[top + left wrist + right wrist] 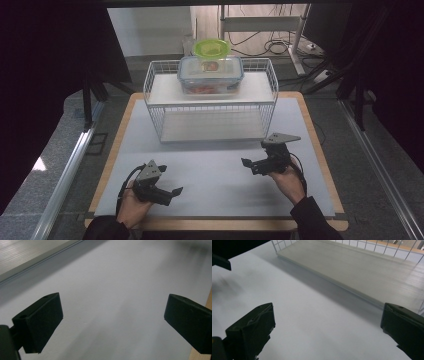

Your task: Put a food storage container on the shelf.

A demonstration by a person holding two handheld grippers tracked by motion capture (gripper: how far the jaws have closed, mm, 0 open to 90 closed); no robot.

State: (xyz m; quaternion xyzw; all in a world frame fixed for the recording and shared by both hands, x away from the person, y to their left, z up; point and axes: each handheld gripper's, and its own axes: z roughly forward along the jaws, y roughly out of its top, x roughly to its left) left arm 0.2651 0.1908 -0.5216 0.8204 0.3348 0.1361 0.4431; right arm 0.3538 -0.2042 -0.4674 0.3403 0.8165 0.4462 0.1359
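— While both sets of jaws gape empty near the table's front edge, where's the clear container point(210, 75)?
— On the wire rack's point(155, 107) top shelf, far edge, long axis crosswise; right gripper point(252, 164) is nearer than left gripper point(172, 193).

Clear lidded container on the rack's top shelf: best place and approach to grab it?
Grip the clear container across its two short ends, one hand-held gripper per end, coming in from the left and right above the wire rack rim. It looks too wide for one open jaw pair, and the green bowl behind its back edge hinders a front-to-back pinch. Both grippers are open.
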